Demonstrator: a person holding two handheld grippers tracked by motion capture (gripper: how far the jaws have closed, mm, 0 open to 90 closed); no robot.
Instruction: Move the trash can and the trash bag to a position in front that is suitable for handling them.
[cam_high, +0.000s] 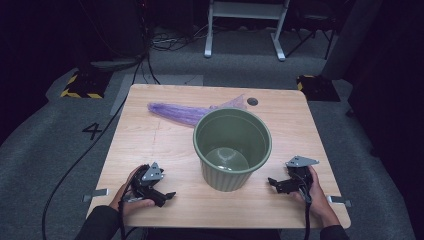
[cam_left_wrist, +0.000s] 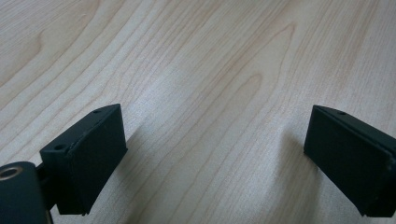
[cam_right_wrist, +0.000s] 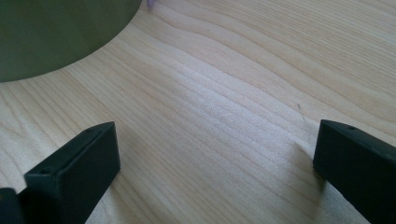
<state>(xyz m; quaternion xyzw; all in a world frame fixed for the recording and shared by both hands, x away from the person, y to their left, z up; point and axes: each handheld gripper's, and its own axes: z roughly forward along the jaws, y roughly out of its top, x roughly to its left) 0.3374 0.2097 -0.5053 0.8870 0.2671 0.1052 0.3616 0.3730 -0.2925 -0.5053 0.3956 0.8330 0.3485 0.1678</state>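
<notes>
A green ribbed bucket (cam_high: 232, 147) stands upright in the middle of the wooden table (cam_high: 150, 145), empty inside. Behind it lies a crumpled purple plastic bag (cam_high: 180, 112), stretched toward the far left. My left gripper (cam_high: 165, 196) rests on the table near the front left, a hand around it. Its jaws are open over bare wood (cam_left_wrist: 215, 140). My right gripper (cam_high: 274, 184) rests at the front right, just beside the bucket. Its jaws stand open too, with bare wood (cam_right_wrist: 215, 154) between them and the bucket's wall (cam_right_wrist: 56, 32) at the upper left.
A round cable hole (cam_high: 252, 101) sits near the table's far edge. Small metal brackets (cam_high: 95, 194) stick out at the table's front sides. Grey carpet, a cable (cam_high: 80, 155) and a white frame's legs (cam_high: 245, 30) lie beyond the table.
</notes>
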